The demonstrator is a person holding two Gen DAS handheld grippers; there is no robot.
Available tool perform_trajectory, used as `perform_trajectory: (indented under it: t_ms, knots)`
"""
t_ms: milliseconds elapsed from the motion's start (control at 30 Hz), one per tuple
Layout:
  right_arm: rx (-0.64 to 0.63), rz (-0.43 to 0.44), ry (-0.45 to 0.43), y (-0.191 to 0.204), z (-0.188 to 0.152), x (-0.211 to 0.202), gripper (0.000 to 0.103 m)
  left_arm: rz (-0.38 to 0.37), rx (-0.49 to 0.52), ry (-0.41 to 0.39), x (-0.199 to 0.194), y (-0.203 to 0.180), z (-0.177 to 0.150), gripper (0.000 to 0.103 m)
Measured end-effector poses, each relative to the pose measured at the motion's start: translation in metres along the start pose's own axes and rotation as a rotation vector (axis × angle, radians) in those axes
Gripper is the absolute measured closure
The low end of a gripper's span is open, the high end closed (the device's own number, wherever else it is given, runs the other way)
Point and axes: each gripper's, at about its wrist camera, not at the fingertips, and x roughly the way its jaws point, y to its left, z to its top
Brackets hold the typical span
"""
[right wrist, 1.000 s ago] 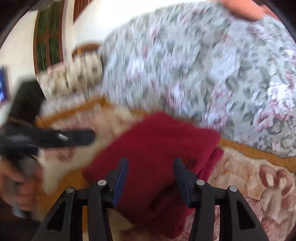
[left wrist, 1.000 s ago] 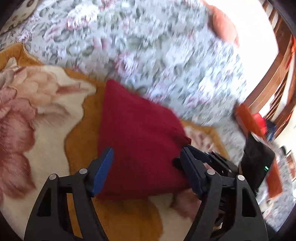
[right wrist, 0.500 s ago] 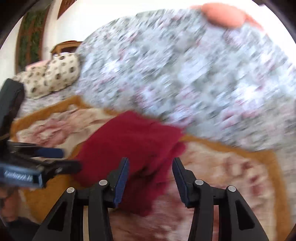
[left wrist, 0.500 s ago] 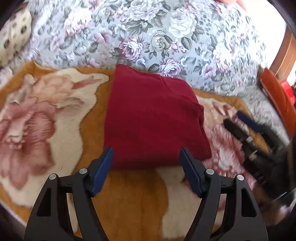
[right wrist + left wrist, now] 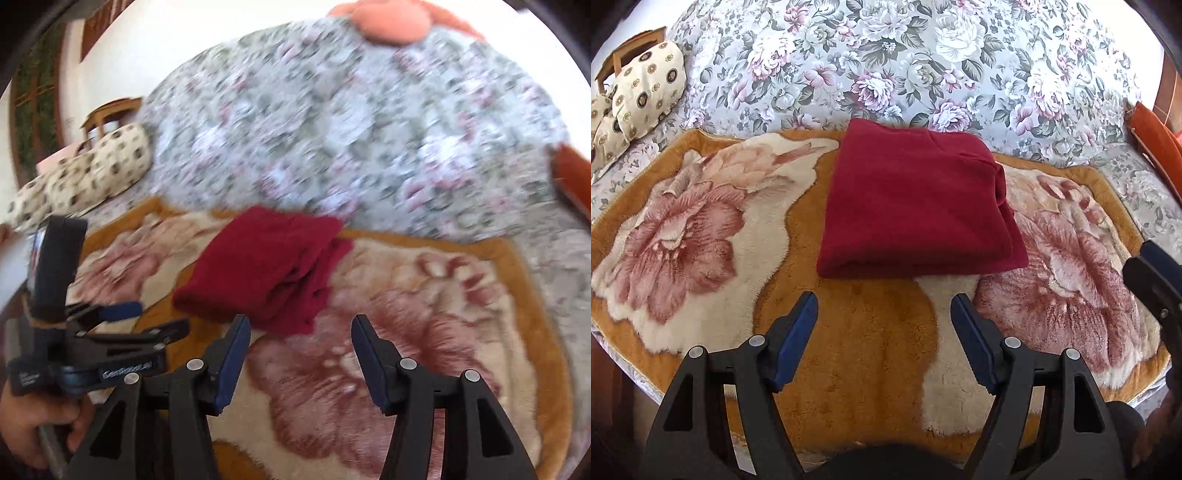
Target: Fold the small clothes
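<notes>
Left wrist view: folded dark-red garment (image 5: 916,199), flat on floral blanket (image 5: 701,236).

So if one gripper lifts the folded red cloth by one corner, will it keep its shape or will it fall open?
The red cloth would probably fall open: it looks soft and fleecy, and loose layers show along its right edge. It likely weighs little and would droop. On the plush blanket it would probably drag and bunch, not slide.

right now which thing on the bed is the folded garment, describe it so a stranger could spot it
Find the orange plush blanket with big pink roses, spread over the floral bedspread. Near its far edge lies the folded garment, a squarish stack. It is the only plain dark red thing there.
</notes>
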Motion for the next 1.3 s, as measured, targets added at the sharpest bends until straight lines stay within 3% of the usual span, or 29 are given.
perform_trajectory:
  t_ms: [400, 767, 900, 1000, 1100, 1233, 1300]
  knots:
    - [-0.138, -0.044, 0.002, 0.029, -0.001, 0.004, 0.048, -0.022, -0.012, 0.014, 0.002, 0.001, 0.000, 0.028]
    - [-0.060, -0.008, 0.002, 0.014, 0.001, 0.003, 0.048, -0.017, -0.003, 0.010, 0.002, 0.000, 0.000, 0.028]
    - [-0.053, -0.008, 0.007, 0.012, 0.001, 0.004, 0.048, -0.044, 0.001, -0.029, -0.006, 0.001, 0.001, 0.028]
    - [-0.061, -0.009, 0.013, 0.014, 0.001, 0.005, 0.048, -0.107, -0.025, -0.065, -0.015, 0.008, 0.002, 0.020]
    - [-0.067, -0.011, 0.017, 0.015, 0.001, 0.006, 0.048, -0.117, -0.044, -0.110, -0.026, 0.013, 0.004, 0.000]
    - [-0.063, -0.010, 0.019, 0.016, 0.001, 0.006, 0.048, -0.165, -0.064, -0.195, -0.042, 0.017, 0.003, 0.000]
    - [-0.059, -0.007, 0.021, 0.015, 0.001, 0.007, 0.048, -0.224, -0.079, -0.185, -0.043, 0.019, 0.005, 0.000]
